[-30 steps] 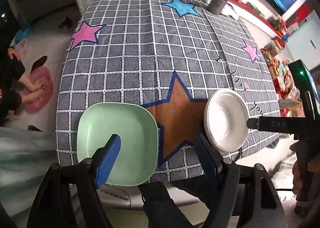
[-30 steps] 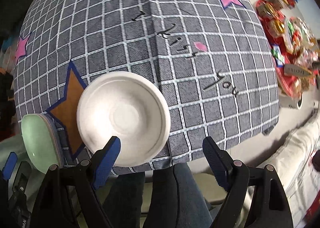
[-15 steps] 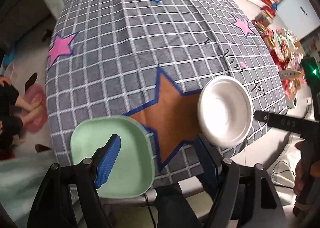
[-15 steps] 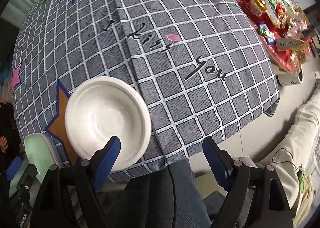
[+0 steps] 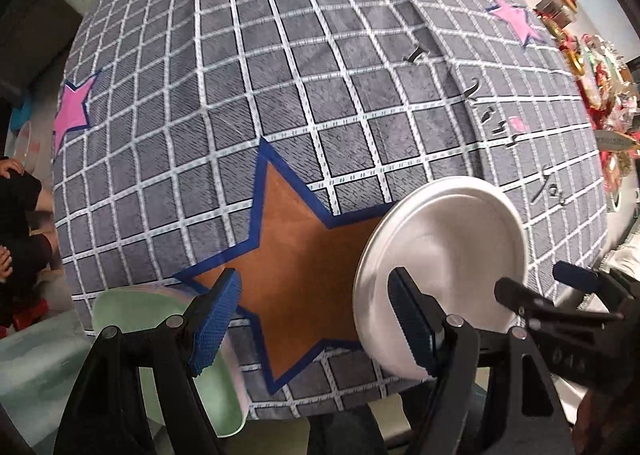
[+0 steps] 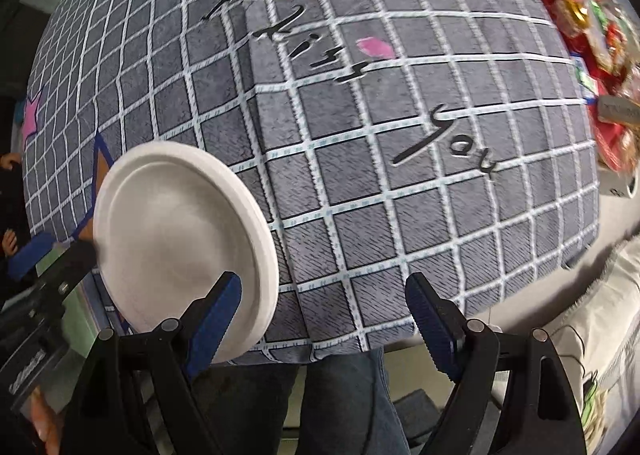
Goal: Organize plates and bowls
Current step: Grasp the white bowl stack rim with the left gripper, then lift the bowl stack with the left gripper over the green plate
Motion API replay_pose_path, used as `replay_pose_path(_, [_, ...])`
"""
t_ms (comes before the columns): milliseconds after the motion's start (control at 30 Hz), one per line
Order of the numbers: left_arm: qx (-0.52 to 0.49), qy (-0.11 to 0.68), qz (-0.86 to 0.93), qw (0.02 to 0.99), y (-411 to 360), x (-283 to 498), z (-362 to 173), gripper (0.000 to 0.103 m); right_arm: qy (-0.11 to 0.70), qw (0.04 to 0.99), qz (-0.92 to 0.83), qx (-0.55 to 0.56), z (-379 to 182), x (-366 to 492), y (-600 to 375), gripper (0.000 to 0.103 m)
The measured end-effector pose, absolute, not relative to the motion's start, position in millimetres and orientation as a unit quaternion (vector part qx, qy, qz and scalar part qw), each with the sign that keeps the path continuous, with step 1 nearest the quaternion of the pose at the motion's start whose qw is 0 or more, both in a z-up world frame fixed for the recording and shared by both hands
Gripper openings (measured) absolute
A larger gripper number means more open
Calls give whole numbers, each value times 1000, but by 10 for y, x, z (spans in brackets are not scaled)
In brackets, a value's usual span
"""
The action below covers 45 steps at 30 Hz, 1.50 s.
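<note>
A white round plate lies near the table's front edge, partly over it; it also shows in the right wrist view. A pale green square plate lies at the front left corner, mostly behind my left finger. My left gripper is open and empty, low at the front edge between the two plates, its right finger in front of the white plate's left rim. My right gripper is open and empty, its left finger in front of the white plate's right rim.
The table carries a grey checked cloth with a brown star, pink stars and a blue star. A red tray of wrapped snacks stands beyond the table on the right. A person's legs are below the front edge.
Both grippers have dropped lower and closer to the table's front edge. The left gripper has shifted right, away from the green plate toward the white plate. Both stay open.
</note>
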<state>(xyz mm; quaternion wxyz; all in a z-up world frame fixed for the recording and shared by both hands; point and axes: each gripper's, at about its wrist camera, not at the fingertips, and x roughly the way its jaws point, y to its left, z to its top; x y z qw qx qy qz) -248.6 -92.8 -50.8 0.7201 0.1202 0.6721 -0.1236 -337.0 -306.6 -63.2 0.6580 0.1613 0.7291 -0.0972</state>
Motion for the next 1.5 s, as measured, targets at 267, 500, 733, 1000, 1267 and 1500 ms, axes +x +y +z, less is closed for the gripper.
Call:
replay_pose_path(267, [138,691,-110,701,-1070,-2474,-841,79,743,647,-60,162,-937,-3305,-2995,85])
replay_pose_path(500, [115,708,-96,690,-1014,-2508,-1075,79,745,644,-55,165,-1103,-3305,-2771,85])
replay_pose_path(733, [93,716,-109,683,-968,-2603,-1187,68,743,646,-34,173,-1173,-3025,-2704,58])
replay_pose_path(1000, [83,721,-145,672,-1311,-2812,-1257,34,742,644,-9,186,-1208,-2893,-2320,30])
replay_pose_path(1267, [80,720,-150,673,-1304,-2820,-1300,34,742,643,-16,186,-1238,-2835,-2041,30])
replay_pose_path(1500, [83,723,-159,667,-1252,-2699,-1173,32,747,636,-20,190,-1255,-2805,-2198,30])
